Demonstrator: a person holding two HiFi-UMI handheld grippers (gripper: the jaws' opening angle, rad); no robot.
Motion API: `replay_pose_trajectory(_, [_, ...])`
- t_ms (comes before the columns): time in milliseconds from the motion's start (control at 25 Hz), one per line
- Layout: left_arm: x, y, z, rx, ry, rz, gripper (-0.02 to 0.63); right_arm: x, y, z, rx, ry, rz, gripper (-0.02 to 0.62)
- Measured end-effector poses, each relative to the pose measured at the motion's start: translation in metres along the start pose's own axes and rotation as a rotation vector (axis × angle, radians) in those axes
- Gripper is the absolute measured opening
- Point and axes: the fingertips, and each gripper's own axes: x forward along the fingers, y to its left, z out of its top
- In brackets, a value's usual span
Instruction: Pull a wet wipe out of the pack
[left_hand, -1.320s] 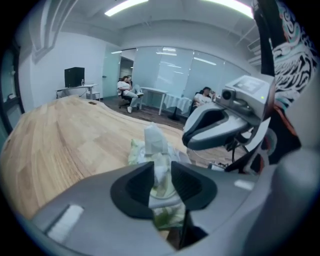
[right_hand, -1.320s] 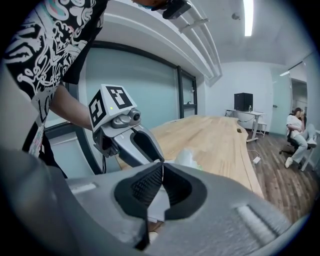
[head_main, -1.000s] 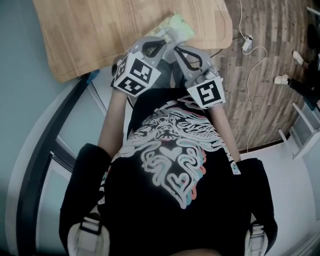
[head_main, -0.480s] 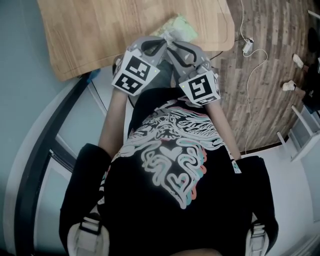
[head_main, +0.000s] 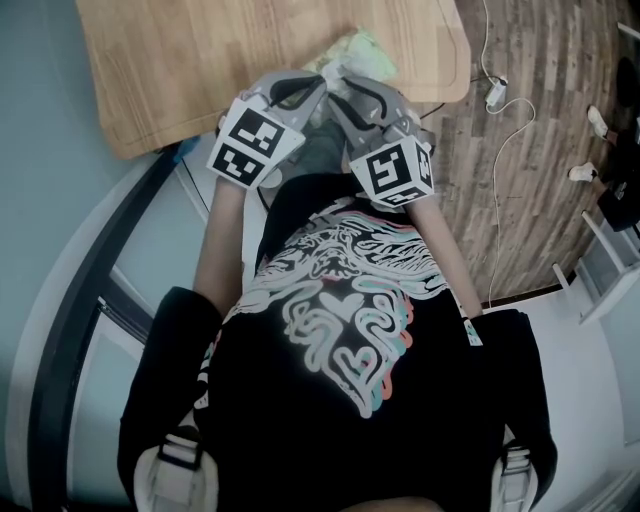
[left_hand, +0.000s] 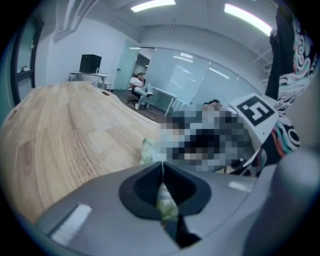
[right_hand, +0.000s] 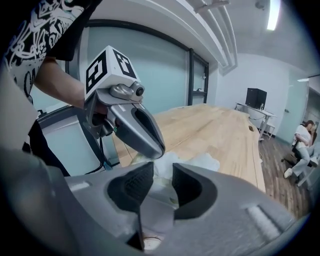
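The green wet wipe pack (head_main: 357, 48) lies at the near edge of the wooden table (head_main: 200, 60). My left gripper (head_main: 312, 84) is shut on a green fold of the pack (left_hand: 165, 204), and more of the pack (left_hand: 147, 150) shows beyond its jaws. My right gripper (head_main: 338, 88) sits close beside it on the right. Its jaws have just been opening and now stand apart (right_hand: 161, 172). A white wipe (right_hand: 202, 162) lies crumpled in and past the gap, with neither pad pressing on it. The left gripper (right_hand: 136, 127) shows directly ahead in the right gripper view.
The table's rounded near edge sits right under both grippers. To the right lies wood-pattern floor with white cables (head_main: 497, 95). The person's black printed shirt (head_main: 345, 320) fills the lower head view. Desks and seated people show far off in both gripper views.
The left gripper's marker cube has shifted left and rolled. The right gripper's cube has moved up and left, closer to the pack.
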Motion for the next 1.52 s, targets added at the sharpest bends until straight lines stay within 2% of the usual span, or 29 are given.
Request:
replay_pose_trajectory(200, [0.000,-0.006,0.002,0.037,-0.012,-0.036,-0.002,0.008,0.001,-0.001,-0.027,0.023,-0.008,0.102])
replay_pose_trajectory(280, [-0.001,-0.006,0.002,0.073,-0.012,-0.030,-0.002,0.010,0.003,-0.001,-0.051,0.032,-0.012,0.023])
replay_pose_trajectory(440, [-0.004,-0.010,-0.004,0.241,0.037,-0.011,0.008,0.009,0.006,0.002,-0.070,0.031,-0.011,0.014])
replay_pose_trajectory(480, [-0.005,-0.012,-0.009,0.297,0.070,-0.015,0.024,0.009,0.006,0.002,-0.070,0.031,-0.008,0.014])
replay_pose_trajectory(600, [-0.002,-0.014,-0.022,0.460,0.181,-0.035,0.155,0.009,0.006,0.001,-0.078,0.035,0.000,0.014])
replay_pose_trajectory(640, [0.000,-0.012,-0.023,0.501,0.202,-0.035,0.175,0.009,0.007,0.000,-0.080,0.036,0.001,0.014])
replay_pose_trajectory(800, [0.004,-0.003,-0.009,0.592,0.216,-0.042,0.224,0.010,0.006,-0.001,-0.074,0.039,0.002,0.014])
replay_pose_trajectory(960, [0.010,0.001,-0.010,0.694,0.258,-0.117,0.224,0.009,0.005,0.000,-0.079,0.041,0.003,0.014])
replay_pose_trajectory(1080, [0.013,0.004,-0.010,0.720,0.280,-0.156,0.222,0.008,0.006,-0.001,-0.071,0.036,0.006,0.014])
replay_pose_trajectory(1200, [0.017,0.000,-0.008,0.790,0.293,-0.196,0.222,0.008,0.005,-0.002,-0.062,0.038,0.013,0.014])
replay_pose_trajectory(1320, [0.019,-0.006,-0.011,0.855,0.313,-0.246,0.195,0.008,0.004,-0.002,-0.054,0.040,0.018,0.014])
replay_pose_trajectory(1520, [0.019,-0.009,-0.014,0.884,0.309,-0.274,0.120,0.008,0.002,-0.001,-0.049,0.034,0.007,0.014])
